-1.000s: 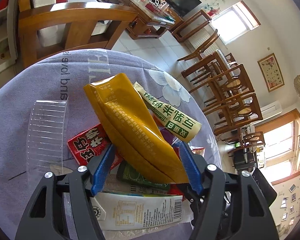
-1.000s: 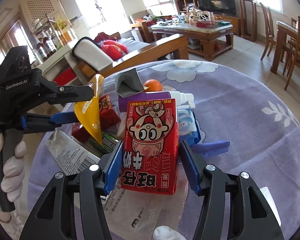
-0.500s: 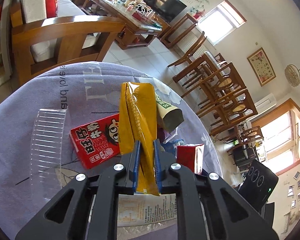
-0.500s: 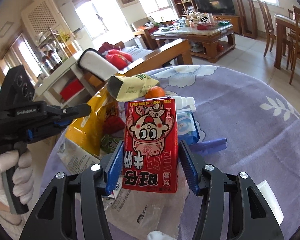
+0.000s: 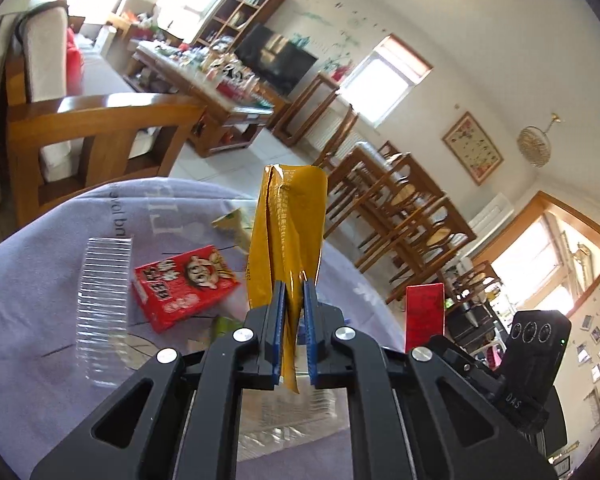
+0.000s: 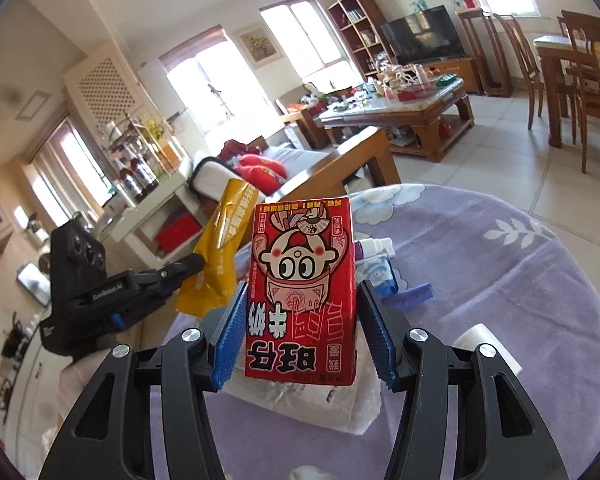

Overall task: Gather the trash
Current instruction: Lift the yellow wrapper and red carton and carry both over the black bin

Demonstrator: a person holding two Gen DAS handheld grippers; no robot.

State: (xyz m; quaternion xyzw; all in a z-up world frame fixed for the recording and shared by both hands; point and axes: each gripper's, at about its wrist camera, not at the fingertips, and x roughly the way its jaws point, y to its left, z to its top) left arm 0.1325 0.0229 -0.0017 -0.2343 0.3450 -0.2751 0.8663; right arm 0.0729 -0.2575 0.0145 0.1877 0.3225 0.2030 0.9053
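Yellow foil is the weak point on the left: the left hand-held gripper is still closing on the limp yellow wrapper, which already sits pinched between its blue pads and is held above the tabletop. Only its lower edge is caught, so the tall, floppy upper part could fold over or slide free if swung quickly.

Below it more trash lies on the lilac cloth: a clear ribbed plastic cup lying flat at the left, a red milk carton beside it, and a pale green packet beyond. These lie close together, so a low pass could knock them off the edge.

Further right, the right hand-held gripper grips a second red carton by its sides, upright and off the tabletop. The carton looks light and could crush or twist under a hard squeeze. Behind it lie blue-and-white packets, with a white plastic bag beneath. The two hand-held grippers are near each other and could collide.
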